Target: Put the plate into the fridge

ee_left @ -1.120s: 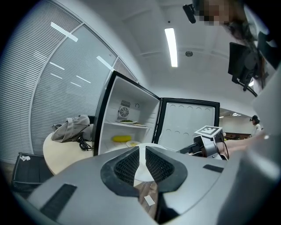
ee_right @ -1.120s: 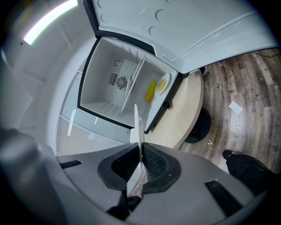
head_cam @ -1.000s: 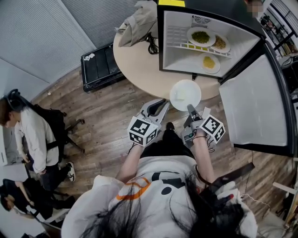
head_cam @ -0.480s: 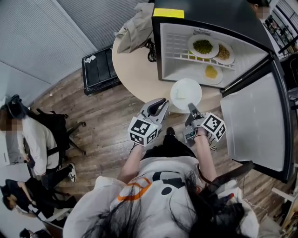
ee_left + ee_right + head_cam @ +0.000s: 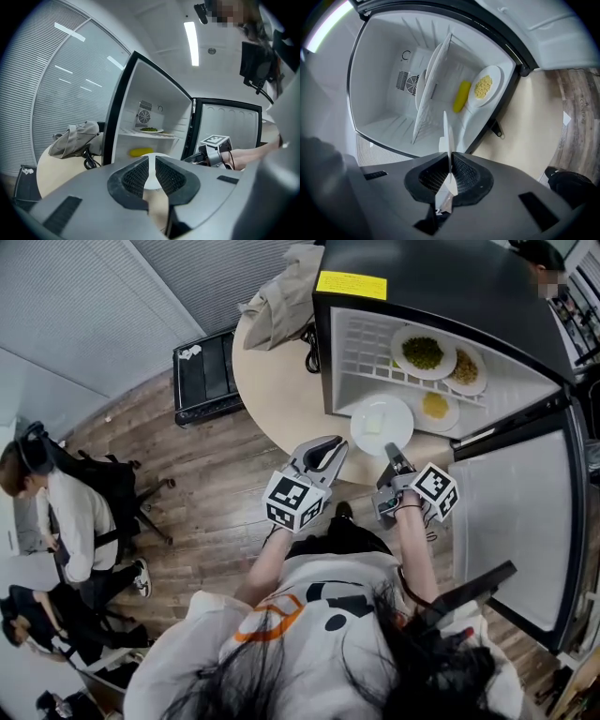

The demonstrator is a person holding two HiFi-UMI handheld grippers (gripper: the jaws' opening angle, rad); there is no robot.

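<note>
We find the fridge (image 5: 441, 282) mouth unblocked. Its floor is bare along the left wall; a plate of yellow food (image 5: 436, 409) fills the right side, and the open door (image 5: 511, 521) flanks us rightward.

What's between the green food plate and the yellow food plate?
The wire shelf: green food plate on it, yellow food plate underneath, in the head view.

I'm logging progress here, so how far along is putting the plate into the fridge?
Done: the fridge door stands open and the white plate is gripped by its rim in the right gripper. In hand: the plate is held at the opening of the fridge, not yet set down. Left: place it inside, release. The left gripper is empty, jaws slightly apart.
</note>
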